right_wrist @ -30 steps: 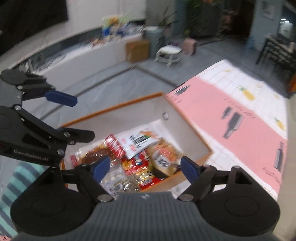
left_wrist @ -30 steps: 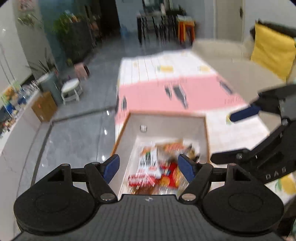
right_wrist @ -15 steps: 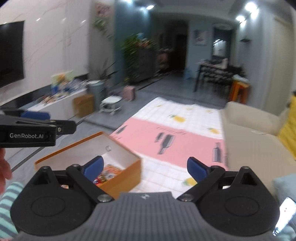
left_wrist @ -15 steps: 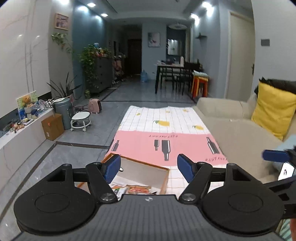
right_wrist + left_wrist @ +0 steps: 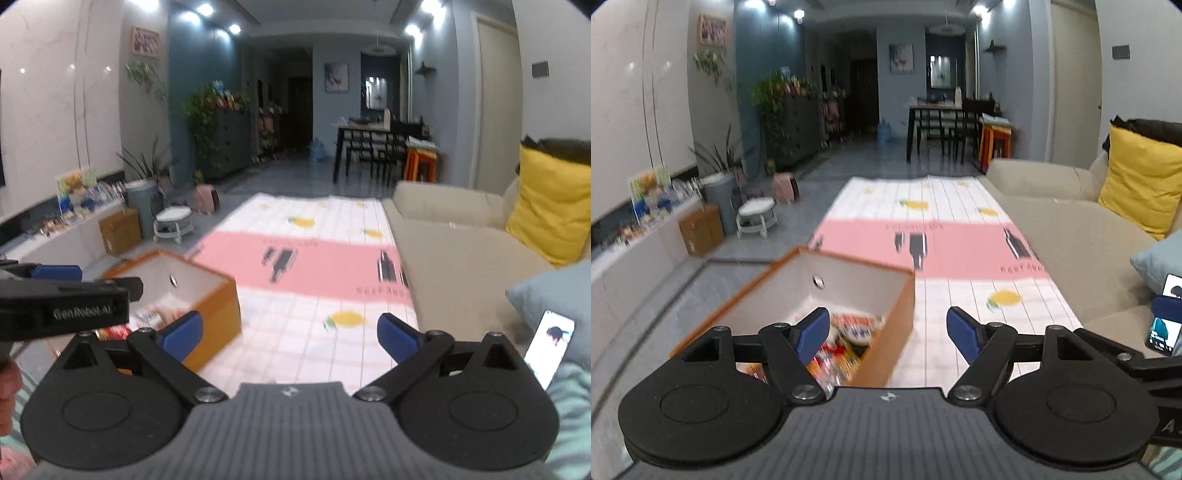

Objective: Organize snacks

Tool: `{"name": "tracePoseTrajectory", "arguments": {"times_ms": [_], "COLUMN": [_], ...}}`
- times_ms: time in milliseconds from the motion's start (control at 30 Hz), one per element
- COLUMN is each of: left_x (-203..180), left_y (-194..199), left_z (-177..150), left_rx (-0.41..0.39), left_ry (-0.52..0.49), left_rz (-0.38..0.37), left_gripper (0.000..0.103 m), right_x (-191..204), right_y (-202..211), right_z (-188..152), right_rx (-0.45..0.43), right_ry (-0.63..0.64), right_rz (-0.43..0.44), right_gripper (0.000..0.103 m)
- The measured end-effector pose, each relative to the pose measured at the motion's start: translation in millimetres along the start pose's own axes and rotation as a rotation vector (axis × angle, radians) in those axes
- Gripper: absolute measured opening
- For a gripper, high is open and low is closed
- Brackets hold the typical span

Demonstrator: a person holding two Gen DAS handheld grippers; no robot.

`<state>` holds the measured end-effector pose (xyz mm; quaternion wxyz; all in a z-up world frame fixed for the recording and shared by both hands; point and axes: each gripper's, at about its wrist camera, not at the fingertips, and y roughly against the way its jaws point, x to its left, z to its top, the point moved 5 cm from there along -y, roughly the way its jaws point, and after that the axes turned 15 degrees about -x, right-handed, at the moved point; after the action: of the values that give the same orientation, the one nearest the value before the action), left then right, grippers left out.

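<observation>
Now both my left tool (image 5: 886, 330) and right tool (image 5: 290, 334) are spread, empty, having just widened; I should dip toward the snacks (image 5: 855, 326) in the box (image 5: 886, 332) squarely.

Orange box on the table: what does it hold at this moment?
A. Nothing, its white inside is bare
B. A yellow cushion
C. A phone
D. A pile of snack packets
D: in the left wrist view the orange box stands open on the patterned tablecloth, and red, white and orange snack packets lie heaped on its floor; both grippers are empty.
</observation>
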<state>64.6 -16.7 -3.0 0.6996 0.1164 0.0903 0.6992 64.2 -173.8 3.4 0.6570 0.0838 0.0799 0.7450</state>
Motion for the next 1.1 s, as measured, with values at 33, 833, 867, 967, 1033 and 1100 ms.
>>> {"name": "tracePoseTrajectory", "arguments": {"times_ms": [33, 833, 867, 967, 1033, 1100], "left_x": [-0.2, -1.6, -1.5, -1.6, -1.5, -1.4], "left_y": [-1.5, -13.7, -12.9, -13.5, -13.7, -13.5], "left_z": [-3.5, -33.9, -33.7, -34.2, -34.1, -33.9], "left_rx": [0.015, 0.154, 0.154, 0.155, 0.158, 0.16], "left_ry": [-0.003, -0.016, -0.015, -0.016, -0.016, -0.015], "left_rz": [0.003, 0.006, 0.006, 0.005, 0.005, 0.004], "left_gripper": [0.085, 0.087, 0.087, 0.087, 0.087, 0.087], "right_x": [0.0, 1.5, 1.8, 2.5, 2.8, 3.2], "right_y": [-3.5, -14.6, -14.2, -14.6, -15.1, -15.5], "right_z": [-4.1, -34.5, -34.3, -33.6, -33.6, -33.3], "right_rx": [0.012, 0.071, 0.071, 0.075, 0.078, 0.08], "right_ry": [0.002, 0.034, 0.033, 0.028, 0.026, 0.024], "right_rz": [-0.004, -0.004, -0.003, -0.001, 0.0, 0.001], "right_gripper": [0.097, 0.097, 0.097, 0.097, 0.097, 0.097]}}
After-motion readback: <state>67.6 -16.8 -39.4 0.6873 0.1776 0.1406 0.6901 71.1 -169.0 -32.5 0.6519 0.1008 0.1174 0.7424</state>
